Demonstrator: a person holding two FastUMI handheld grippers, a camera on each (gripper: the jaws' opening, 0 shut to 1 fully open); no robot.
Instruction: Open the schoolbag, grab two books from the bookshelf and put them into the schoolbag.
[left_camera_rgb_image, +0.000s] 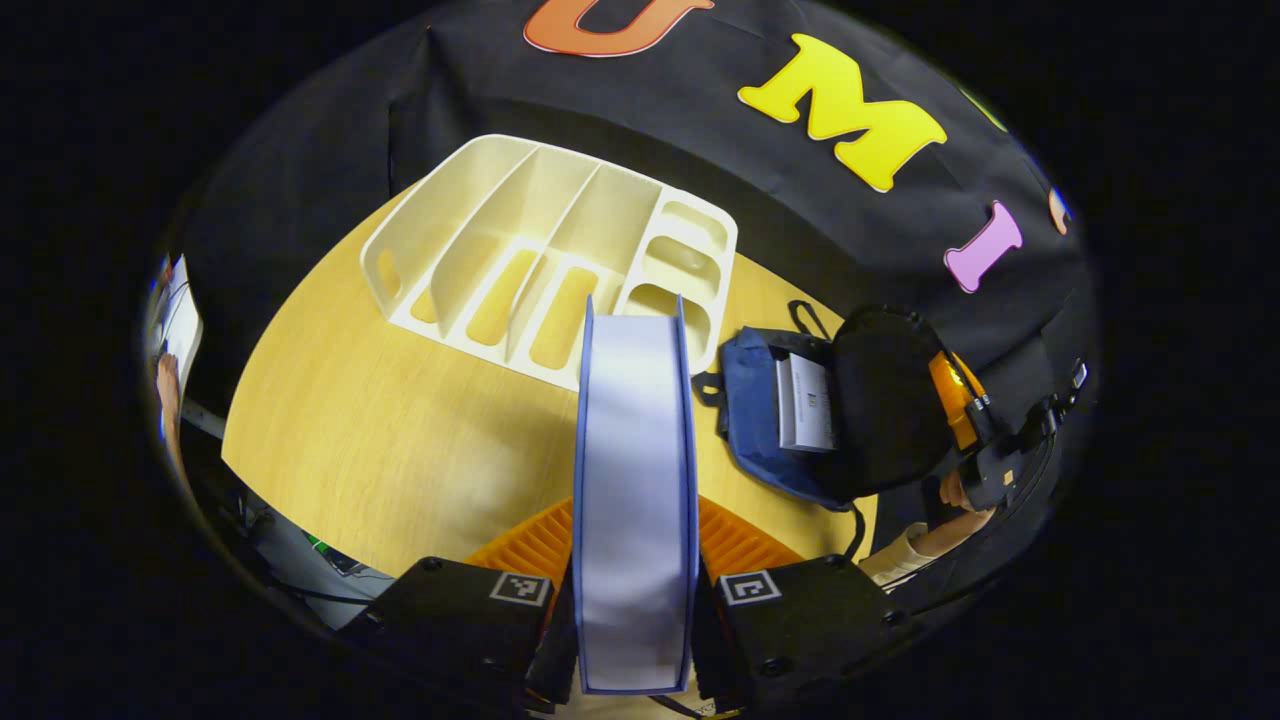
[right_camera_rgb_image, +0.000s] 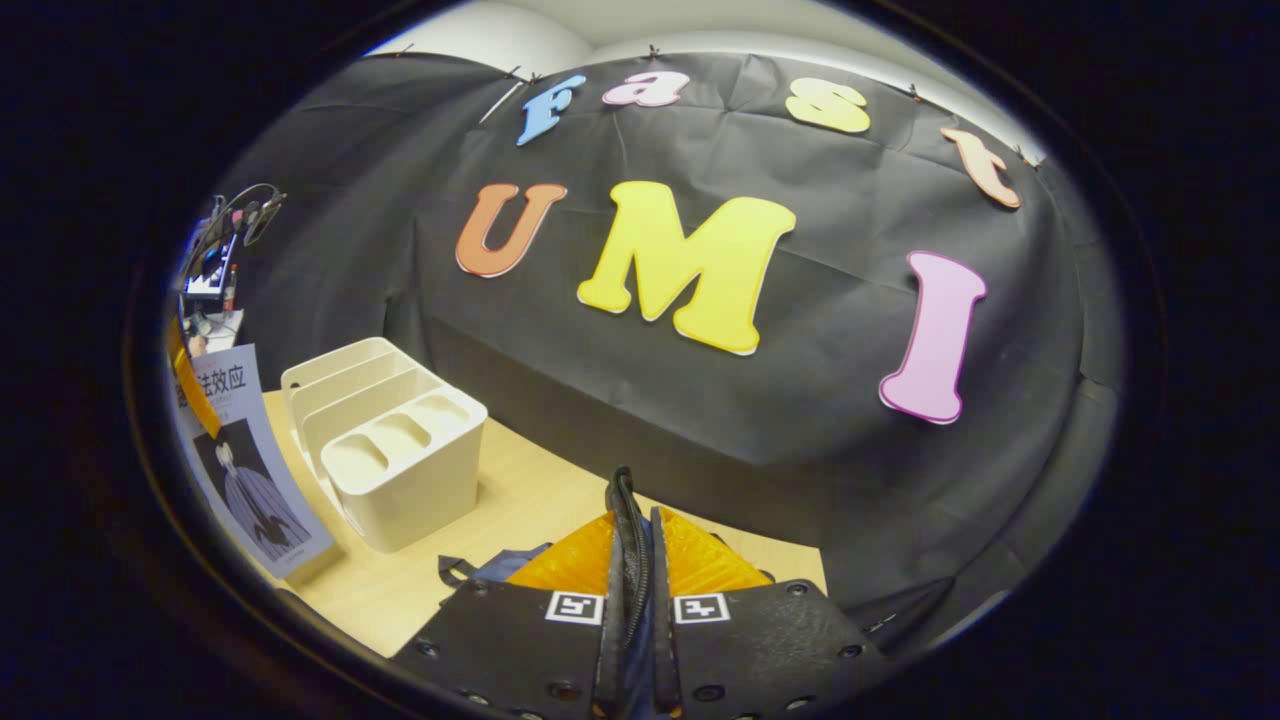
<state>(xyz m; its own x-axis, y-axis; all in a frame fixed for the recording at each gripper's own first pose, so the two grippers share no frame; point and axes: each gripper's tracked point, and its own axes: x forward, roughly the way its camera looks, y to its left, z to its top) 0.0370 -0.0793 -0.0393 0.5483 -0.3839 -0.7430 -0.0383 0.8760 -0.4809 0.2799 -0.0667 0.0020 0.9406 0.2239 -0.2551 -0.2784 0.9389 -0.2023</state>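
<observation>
**Holding second book over table, bag flap pinched up**

Gripping a blue-edged book (left_camera_rgb_image: 634, 500), the left gripper (left_camera_rgb_image: 634, 610) has both orange fingers (left_camera_rgb_image: 530, 545) pressed on its covers; page edge faces the camera, book upright, above the wooden table (left_camera_rgb_image: 370, 430). Same book shows at the left edge of the right gripper view (right_camera_rgb_image: 245, 470), cover toward the lens.

White bookshelf (left_camera_rgb_image: 545, 255) sits on the table beyond the book, slots bare. In the right gripper view the bookshelf (right_camera_rgb_image: 385, 440) stands near the booth wall.

Blue schoolbag (left_camera_rgb_image: 760, 410) lies on the table right of the held book, open, one white-edged book (left_camera_rgb_image: 805, 400) already inside. Its black flap (left_camera_rgb_image: 885, 400) is lifted up.

Right gripper (right_camera_rgb_image: 635, 600) is pinching a black strip of the bag (right_camera_rgb_image: 625, 540), apparently the flap's edge, between its nearly closed fingers. Left gripper view shows that gripper (left_camera_rgb_image: 985, 420) and a hand (left_camera_rgb_image: 960, 490) behind the flap.
</observation>
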